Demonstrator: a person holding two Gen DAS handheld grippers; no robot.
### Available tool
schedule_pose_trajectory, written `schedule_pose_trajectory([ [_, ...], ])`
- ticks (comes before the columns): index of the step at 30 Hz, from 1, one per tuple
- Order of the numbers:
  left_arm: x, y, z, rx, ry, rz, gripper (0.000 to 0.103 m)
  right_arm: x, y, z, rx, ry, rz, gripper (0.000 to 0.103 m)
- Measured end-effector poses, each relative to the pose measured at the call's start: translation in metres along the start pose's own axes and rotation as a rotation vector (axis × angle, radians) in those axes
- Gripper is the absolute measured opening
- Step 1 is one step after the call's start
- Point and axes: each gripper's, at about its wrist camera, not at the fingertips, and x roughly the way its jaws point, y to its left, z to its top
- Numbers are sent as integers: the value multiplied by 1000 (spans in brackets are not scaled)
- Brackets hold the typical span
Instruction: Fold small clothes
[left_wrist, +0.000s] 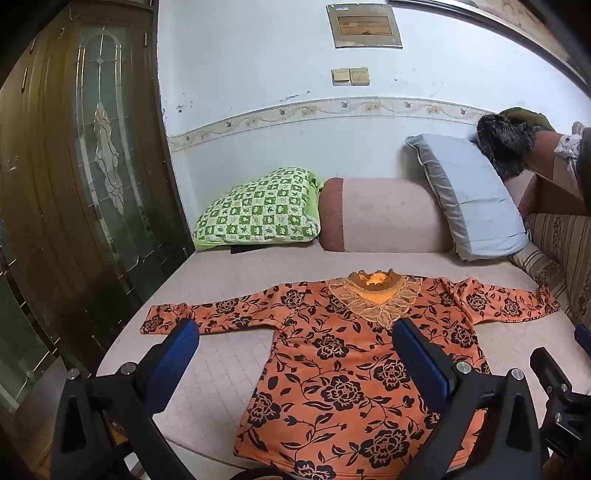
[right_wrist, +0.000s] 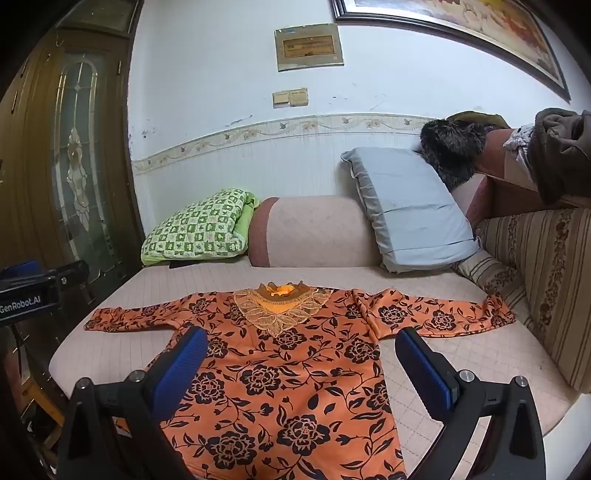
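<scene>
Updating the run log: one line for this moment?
stage: pre-fold | shirt: flat, sleeves out | left gripper: open, empty | right gripper: open, empty

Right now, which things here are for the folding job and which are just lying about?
For the job: orange long-sleeved top with black flowers, spread flat; open left tool; open right tool.

Lying about: green checked folded blanket, pale blue pillow, pink bolster cushion, dark furry garment.

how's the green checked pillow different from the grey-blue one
The green checked pillow carries a green and white square pattern; the grey-blue pillow is plain. The green checked pillow lies low on the mattress at the left, while the grey-blue pillow leans upright on the right. Both sit beside the pink bolster, beyond the orange floral top.
</scene>
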Motion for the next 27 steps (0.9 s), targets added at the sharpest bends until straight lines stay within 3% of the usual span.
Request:
schedule_pose_trajectory([
  [27, 2, -2, -7, 32, 6, 17, 103, 3, -8, -3, 32, 21, -1, 103],
])
